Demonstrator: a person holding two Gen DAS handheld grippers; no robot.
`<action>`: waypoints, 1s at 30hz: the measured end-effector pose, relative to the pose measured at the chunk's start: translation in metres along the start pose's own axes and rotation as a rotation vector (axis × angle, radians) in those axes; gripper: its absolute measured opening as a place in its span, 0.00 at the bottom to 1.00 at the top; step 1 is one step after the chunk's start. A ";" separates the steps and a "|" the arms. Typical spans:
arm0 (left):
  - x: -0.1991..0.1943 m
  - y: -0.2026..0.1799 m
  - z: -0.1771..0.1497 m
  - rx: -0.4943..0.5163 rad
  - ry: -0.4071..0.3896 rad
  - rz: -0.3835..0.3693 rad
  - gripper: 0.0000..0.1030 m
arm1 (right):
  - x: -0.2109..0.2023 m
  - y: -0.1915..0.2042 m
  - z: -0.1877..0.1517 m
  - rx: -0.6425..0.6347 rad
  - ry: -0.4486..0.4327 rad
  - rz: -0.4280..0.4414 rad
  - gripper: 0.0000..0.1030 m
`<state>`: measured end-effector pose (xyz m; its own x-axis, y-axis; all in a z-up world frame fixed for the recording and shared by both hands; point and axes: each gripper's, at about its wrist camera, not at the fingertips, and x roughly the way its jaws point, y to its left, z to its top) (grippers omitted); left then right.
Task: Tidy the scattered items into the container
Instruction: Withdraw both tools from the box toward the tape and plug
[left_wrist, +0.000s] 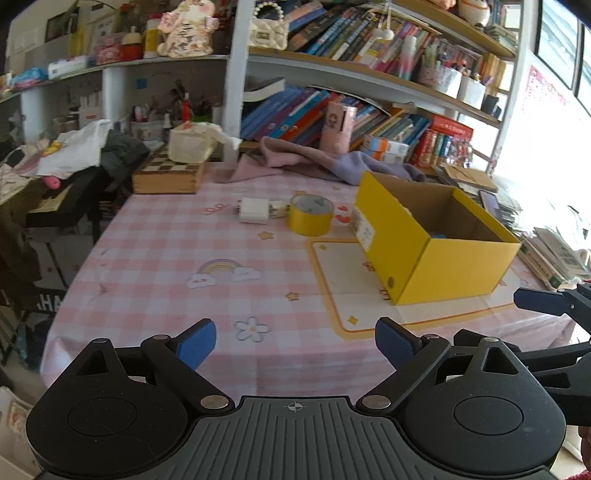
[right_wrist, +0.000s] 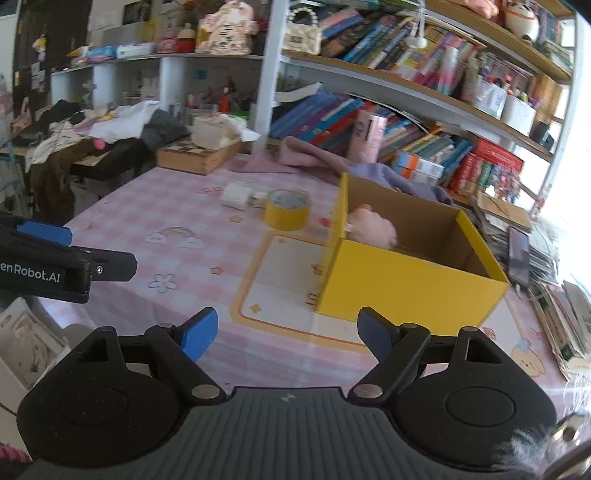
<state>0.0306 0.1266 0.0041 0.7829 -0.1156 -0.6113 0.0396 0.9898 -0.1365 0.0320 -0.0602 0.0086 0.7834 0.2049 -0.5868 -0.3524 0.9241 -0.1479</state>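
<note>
A yellow cardboard box (left_wrist: 439, 258) (right_wrist: 410, 291) stands open on the pink checked tablecloth. A pink soft item (right_wrist: 373, 229) lies inside it. Left of the box sit a roll of yellow tape (left_wrist: 311, 215) (right_wrist: 288, 214) and a white charger block (left_wrist: 255, 211) (right_wrist: 236, 196) with a small pale piece beside it. My left gripper (left_wrist: 295, 345) hovers open over the near table edge, nothing between its blue pads. My right gripper (right_wrist: 286, 334) is open too, just short of the box's near wall, and holds nothing.
A wooden chessboard box (left_wrist: 170, 175) with a tissue pack on it stands at the back left. Pink and lilac cloths (left_wrist: 317, 158) lie behind the yellow box. Full bookshelves line the back. Book stacks and a phone (right_wrist: 519, 254) crowd the right edge.
</note>
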 end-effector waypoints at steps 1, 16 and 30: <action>-0.001 0.003 0.000 -0.006 -0.002 0.008 0.92 | 0.001 0.002 0.002 -0.006 -0.001 0.007 0.80; 0.012 0.010 0.010 0.017 0.013 0.067 0.92 | 0.035 0.008 0.016 -0.018 0.038 0.078 0.79; 0.067 0.016 0.050 0.062 0.017 0.083 0.92 | 0.098 -0.003 0.042 -0.014 0.060 0.088 0.77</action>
<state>0.1148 0.1390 -0.0004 0.7744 -0.0343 -0.6318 0.0139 0.9992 -0.0373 0.1312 -0.0293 -0.0151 0.7168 0.2650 -0.6449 -0.4264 0.8985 -0.1047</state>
